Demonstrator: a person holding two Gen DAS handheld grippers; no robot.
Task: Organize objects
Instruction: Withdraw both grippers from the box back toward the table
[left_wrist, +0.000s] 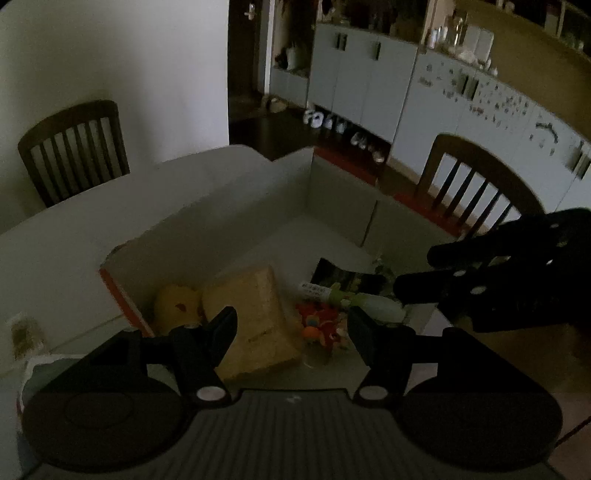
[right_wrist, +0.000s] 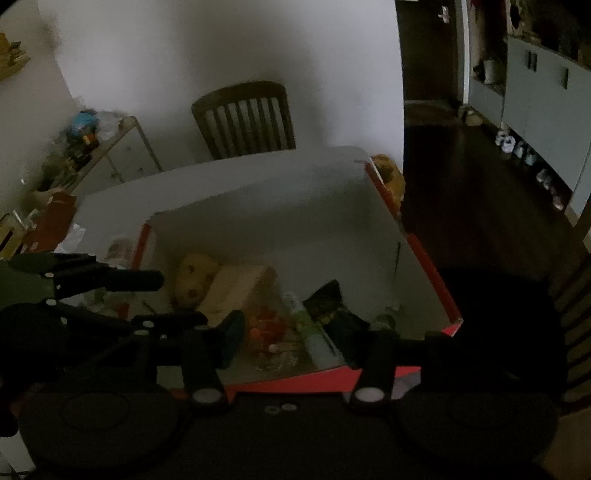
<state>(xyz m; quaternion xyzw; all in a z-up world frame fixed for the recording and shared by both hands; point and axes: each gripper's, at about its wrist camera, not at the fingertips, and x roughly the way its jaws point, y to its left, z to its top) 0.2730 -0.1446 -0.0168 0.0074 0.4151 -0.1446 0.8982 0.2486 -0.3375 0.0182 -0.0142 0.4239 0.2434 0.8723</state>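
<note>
The box (right_wrist: 436, 280) sits on the table (left_wrist: 74, 221), holding a yellow toy (left_wrist: 175, 306), a tan pack (left_wrist: 255, 317), a tube (left_wrist: 354, 297) and red bits (left_wrist: 321, 325). Both grippers hover over it — left (left_wrist: 291, 332) and right (right_wrist: 291, 341) — jaws apart, empty. In this dimness a grab could snag two packed items. Only the right view shows the box's red near rim — only the left, the cabinets (left_wrist: 369, 85).

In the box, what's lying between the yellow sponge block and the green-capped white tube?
A small red-orange toy sits between the sponge block and the tube. The left wrist view shows it best.
</note>
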